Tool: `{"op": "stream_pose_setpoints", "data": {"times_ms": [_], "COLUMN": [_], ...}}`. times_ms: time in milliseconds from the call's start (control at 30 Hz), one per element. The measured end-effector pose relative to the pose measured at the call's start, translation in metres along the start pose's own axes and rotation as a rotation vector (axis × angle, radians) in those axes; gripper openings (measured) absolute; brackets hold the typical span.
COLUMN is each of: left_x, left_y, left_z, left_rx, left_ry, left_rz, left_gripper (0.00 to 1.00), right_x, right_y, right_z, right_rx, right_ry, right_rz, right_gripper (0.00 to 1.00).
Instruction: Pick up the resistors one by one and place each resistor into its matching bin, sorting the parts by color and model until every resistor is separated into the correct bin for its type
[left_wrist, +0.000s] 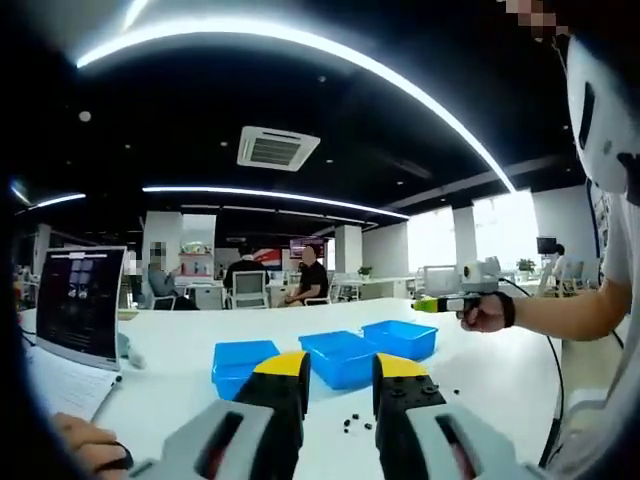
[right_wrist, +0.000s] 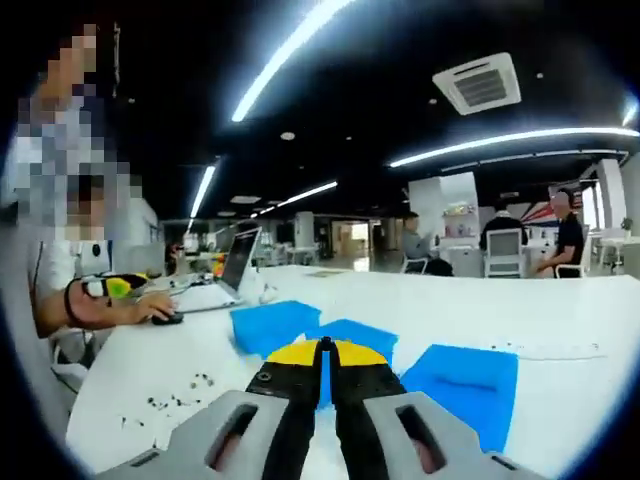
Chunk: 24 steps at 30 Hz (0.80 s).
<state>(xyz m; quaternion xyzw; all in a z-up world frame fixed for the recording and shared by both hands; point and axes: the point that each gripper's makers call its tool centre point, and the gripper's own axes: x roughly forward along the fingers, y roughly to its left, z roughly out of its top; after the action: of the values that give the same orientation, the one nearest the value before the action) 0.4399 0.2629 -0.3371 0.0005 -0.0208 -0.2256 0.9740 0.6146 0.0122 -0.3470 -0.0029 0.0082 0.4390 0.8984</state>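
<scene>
Left gripper (left_wrist: 340, 372), jaws spread wide and empty, hangs above the white table (left_wrist: 180, 345) with the scattered resistors (left_wrist: 352, 424) lying just below and between its tips, too small to read a long axis, so it looks the nearer tool for the pick. Beyond them stand three blue bins (left_wrist: 345, 352) in a row, nothing visible inside. Right gripper (right_wrist: 325, 352), jaws pressed together on nothing visible, hovers over the bins, the resistors well off to its left.

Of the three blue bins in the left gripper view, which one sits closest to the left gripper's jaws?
The leftmost blue bin: its near edge is hidden behind the left gripper. The middle bin lies a little further back, and the right bin furthest.
</scene>
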Motion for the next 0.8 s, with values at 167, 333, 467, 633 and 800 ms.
{"op": "stream_pose_setpoints", "data": {"times_ms": [167,333,467,633,800], "left_x": [0.0,0.0,0.0,0.0,0.0], "left_y": [-0.001,-0.001,-0.001,-0.002,-0.002], "left_z": [0.0,0.001,0.001,0.0,0.001], "left_rx": [0.002,0.005,0.006,0.006,0.006], "left_ry": [0.004,0.006,0.006,0.01,0.008], "left_rz": [-0.004,-0.004,-0.002,-0.002,-0.001], "left_gripper": [0.27,0.27,0.27,0.27,0.27], "right_x": [-0.001,-0.001,-0.002,-0.003,-0.001], "right_y": [-0.012,-0.021,-0.029,-0.032,-0.031], "right_z": [-0.006,-0.008,-0.01,-0.013,-0.015], "right_rx": [-0.028,-0.027,-0.038,-0.05,-0.062], "right_ry": [0.021,0.025,0.035,0.043,0.052], "right_rz": [-0.051,-0.091,-0.116,-0.128,-0.124], "right_gripper": [0.06,0.06,0.06,0.06,0.06]}}
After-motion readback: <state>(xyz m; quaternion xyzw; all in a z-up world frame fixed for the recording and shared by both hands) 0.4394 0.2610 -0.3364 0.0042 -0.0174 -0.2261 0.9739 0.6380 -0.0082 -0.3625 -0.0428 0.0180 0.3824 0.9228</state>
